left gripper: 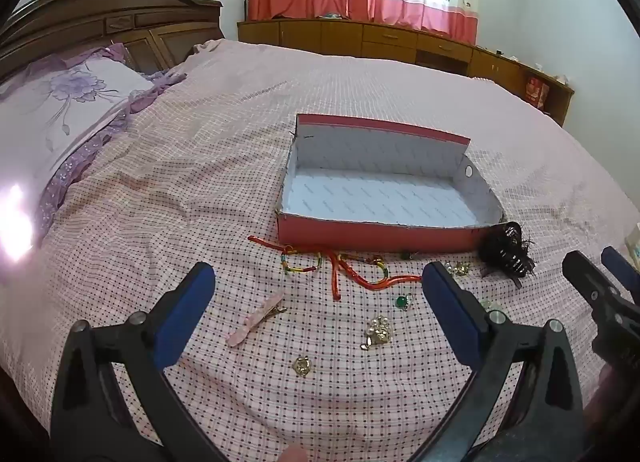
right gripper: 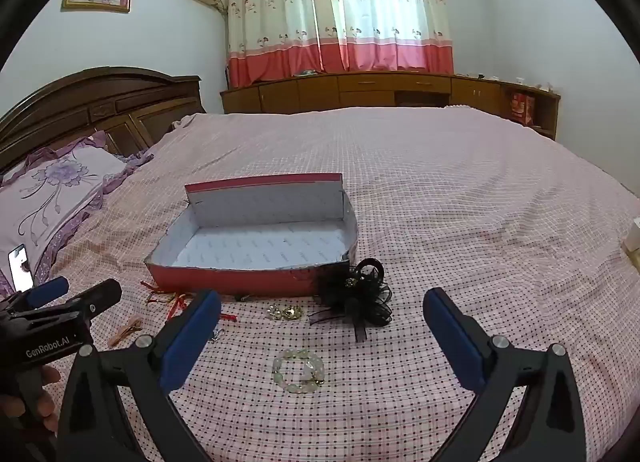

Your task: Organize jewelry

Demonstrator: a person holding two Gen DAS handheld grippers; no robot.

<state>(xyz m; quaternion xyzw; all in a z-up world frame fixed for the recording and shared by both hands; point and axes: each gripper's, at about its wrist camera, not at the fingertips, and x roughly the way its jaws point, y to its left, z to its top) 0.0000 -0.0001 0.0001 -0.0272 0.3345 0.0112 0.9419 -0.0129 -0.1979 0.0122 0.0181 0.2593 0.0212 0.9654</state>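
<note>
Both the left tongs (left gripper: 316,294) and right tongs (right gripper: 322,322) hover wide apart, holding nothing, over the pink checked bed (right gripper: 460,190). The open red cardboard box (left gripper: 376,236) with white lining sits just beyond scattered jewelry: a red cord bracelet (left gripper: 360,278), a pink hair clip (left gripper: 256,320), a pale bead bracelet (right gripper: 298,376), and a black lace hair bow (right gripper: 354,296) at the box's near right corner.

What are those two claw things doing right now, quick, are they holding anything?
Left gripper: open, holding nothing, above the jewelry on the bed.
Right gripper: open, holding nothing, above a pale bead bracelet.
</note>
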